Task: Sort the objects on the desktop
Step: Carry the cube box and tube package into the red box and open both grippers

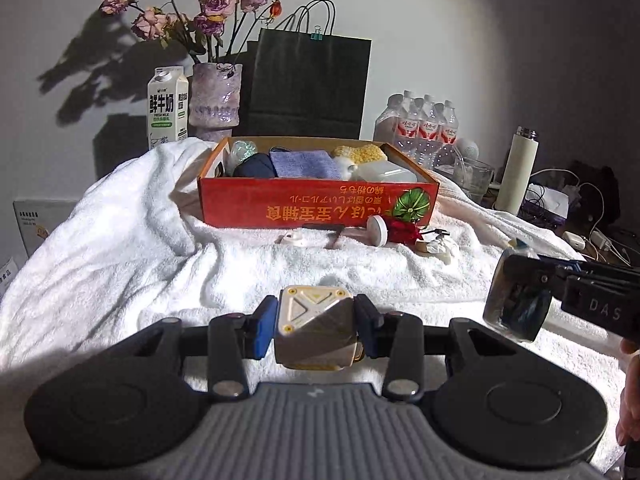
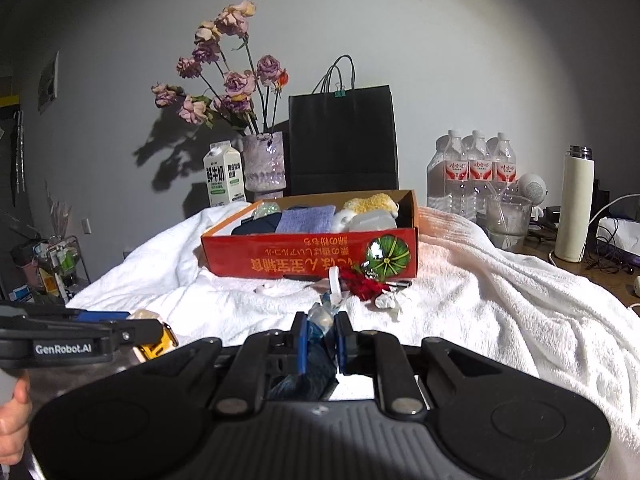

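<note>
My left gripper (image 1: 317,322) is shut on a boxy white, yellow and silver gadget (image 1: 310,304), held above the white towel (image 1: 132,248). To its right, my right gripper (image 1: 520,280) is shut on a clear plastic packet with blue contents (image 1: 514,308). In the right wrist view that packet (image 2: 320,320) sits pinched between the blue pads of the right gripper (image 2: 322,334). The left gripper (image 2: 140,330) shows at the left edge there with the gadget (image 2: 154,344). Ahead stands an open red cardboard box (image 1: 316,206) (image 2: 288,254) holding cloths, a yellow sponge and a white container.
In front of the box lie a white round item (image 1: 378,230), a red flower (image 1: 404,232) and small white pieces (image 1: 440,248). Behind it stand a milk carton (image 1: 168,108), a vase (image 1: 216,96), a black bag (image 1: 308,84) and water bottles (image 1: 424,124). A glass (image 2: 508,220), a flask (image 2: 574,208) and cables are on the right.
</note>
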A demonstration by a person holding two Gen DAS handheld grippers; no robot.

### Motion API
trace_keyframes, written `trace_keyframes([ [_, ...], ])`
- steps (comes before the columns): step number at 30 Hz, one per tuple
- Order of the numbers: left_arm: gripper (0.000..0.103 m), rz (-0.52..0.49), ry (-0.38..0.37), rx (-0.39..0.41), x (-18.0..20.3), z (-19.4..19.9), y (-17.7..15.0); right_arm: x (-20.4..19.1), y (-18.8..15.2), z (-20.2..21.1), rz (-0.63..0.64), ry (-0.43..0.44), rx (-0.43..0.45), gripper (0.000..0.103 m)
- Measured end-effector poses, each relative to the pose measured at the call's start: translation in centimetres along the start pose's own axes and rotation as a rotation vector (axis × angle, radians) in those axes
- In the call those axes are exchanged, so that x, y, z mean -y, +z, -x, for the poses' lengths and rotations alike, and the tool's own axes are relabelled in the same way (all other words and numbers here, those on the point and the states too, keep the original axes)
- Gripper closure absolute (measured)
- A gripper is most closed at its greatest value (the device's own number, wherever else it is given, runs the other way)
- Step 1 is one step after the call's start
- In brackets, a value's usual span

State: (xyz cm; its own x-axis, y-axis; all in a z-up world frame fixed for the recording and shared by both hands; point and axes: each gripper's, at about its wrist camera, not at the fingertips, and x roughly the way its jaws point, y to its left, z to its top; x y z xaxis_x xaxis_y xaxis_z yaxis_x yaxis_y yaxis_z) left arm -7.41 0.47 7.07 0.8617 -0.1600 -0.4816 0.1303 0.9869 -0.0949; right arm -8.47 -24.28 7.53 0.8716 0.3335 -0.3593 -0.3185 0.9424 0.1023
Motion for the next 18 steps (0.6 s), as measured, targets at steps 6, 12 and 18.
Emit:
trace_keyframes([
  [6, 0.061, 0.018, -0.071, 0.031, -1.3, -1.6, 3.7, 0.8, 3.3, -0.9, 0.022, 0.023, 0.045, 0.09],
  [12, 0.061, 0.02, -0.099, 0.005, -2.6, -6.9, 9.5, 1.5, 10.1, -5.3, 0.108, 0.052, 0.105, 0.09],
  [18, 0.061, 0.046, -0.094, -0.062, -3.8, -14.8, 15.5, 2.0, 15.5, -15.0, 0.172, 0.069, -0.015, 0.09],
])
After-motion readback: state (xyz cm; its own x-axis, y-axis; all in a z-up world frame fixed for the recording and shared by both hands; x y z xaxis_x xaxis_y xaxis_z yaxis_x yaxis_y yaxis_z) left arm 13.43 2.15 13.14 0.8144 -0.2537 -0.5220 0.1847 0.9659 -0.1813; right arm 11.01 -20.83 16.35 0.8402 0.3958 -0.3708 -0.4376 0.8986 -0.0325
